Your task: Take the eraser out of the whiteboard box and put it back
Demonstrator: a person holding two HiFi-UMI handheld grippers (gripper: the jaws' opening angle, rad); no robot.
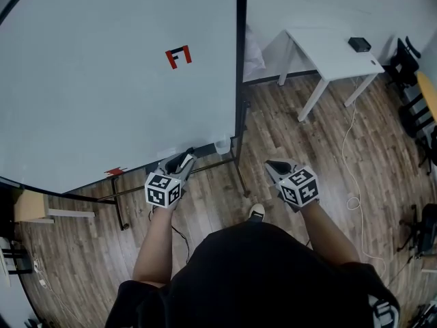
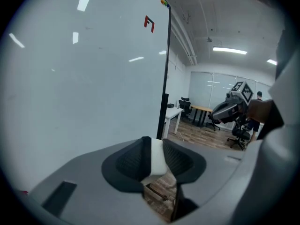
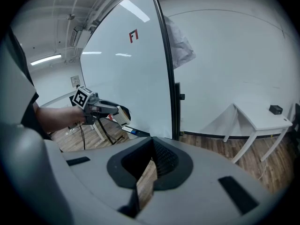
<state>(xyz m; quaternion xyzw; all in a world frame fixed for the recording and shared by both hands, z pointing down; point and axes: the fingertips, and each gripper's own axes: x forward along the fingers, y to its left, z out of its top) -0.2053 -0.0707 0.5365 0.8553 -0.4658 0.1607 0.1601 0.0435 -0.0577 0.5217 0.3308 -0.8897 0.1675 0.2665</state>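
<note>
A white eraser [image 2: 157,161] sits pinched between the pads of my left gripper [image 2: 153,146]. In the right gripper view the eraser [image 3: 123,116] shows as a pale block at the tip of the left gripper [image 3: 110,109], held in front of the whiteboard [image 1: 102,80]. In the head view the left gripper [image 1: 186,157] hovers at the board's lower edge. A small clear box [image 1: 222,145] hangs at the board's lower right corner, just right of that gripper. My right gripper [image 1: 272,164] is held over the floor, jaws together and empty [image 3: 152,146].
The whiteboard stand's black legs [image 1: 239,176] reach the wooden floor between the grippers. A white table [image 1: 334,50] with a black object [image 1: 359,44] stands at the back right. A white cable [image 1: 351,142] trails on the floor. Office chairs [image 1: 410,67] are far right.
</note>
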